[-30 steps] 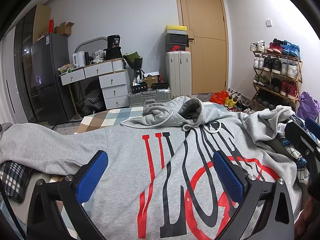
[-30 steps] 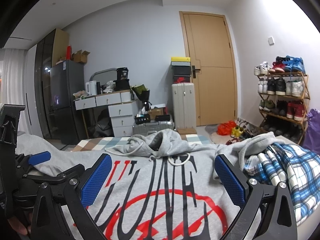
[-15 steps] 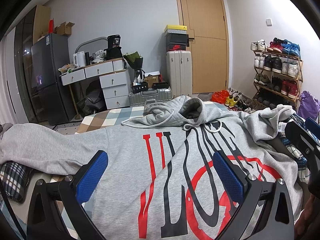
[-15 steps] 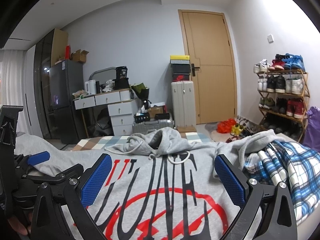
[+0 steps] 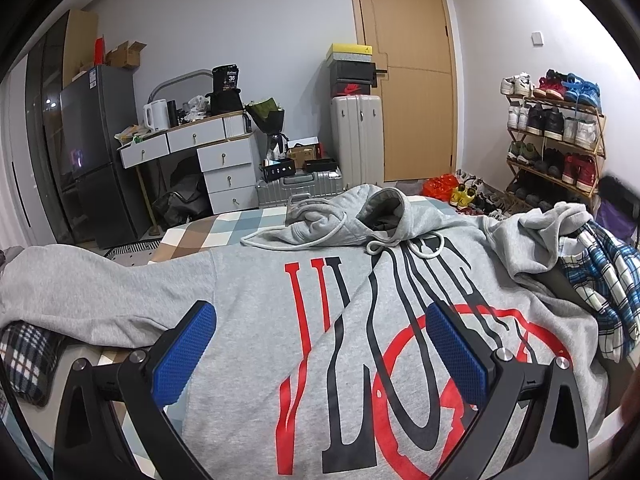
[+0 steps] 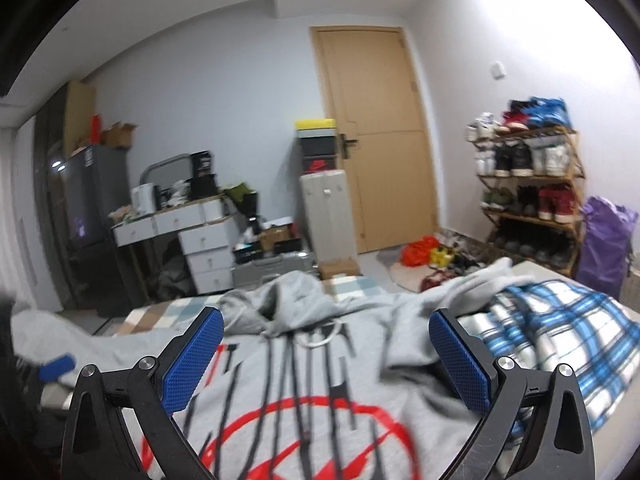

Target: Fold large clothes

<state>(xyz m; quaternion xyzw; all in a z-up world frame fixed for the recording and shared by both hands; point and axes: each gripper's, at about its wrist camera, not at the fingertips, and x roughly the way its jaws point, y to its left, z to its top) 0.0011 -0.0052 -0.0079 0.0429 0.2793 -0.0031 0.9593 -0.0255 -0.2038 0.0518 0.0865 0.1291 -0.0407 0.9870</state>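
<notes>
A grey hoodie (image 5: 256, 304) with red and black lettering lies spread face up on the bed, hood (image 5: 360, 216) at the far end and one sleeve (image 5: 80, 284) stretched out left. It also shows in the right wrist view (image 6: 304, 384). My left gripper (image 5: 316, 348) is open and empty just above the hoodie's lower chest. My right gripper (image 6: 324, 356) is open and empty above the print, raised and blurred. The left gripper's blue tip (image 6: 56, 364) shows at the right view's left edge.
A blue plaid garment (image 6: 560, 336) lies bunched on the bed right of the hoodie, over its right sleeve (image 5: 532, 236). A dark plaid cloth (image 5: 24, 352) lies at the left. Beyond the bed stand a desk (image 5: 200, 148), suitcases (image 5: 356, 136), a door and a shoe rack (image 5: 556, 136).
My right gripper has moved forward and upward, blurring its view and leaving the left view. My left gripper has barely moved. The hoodie lies as before.
</notes>
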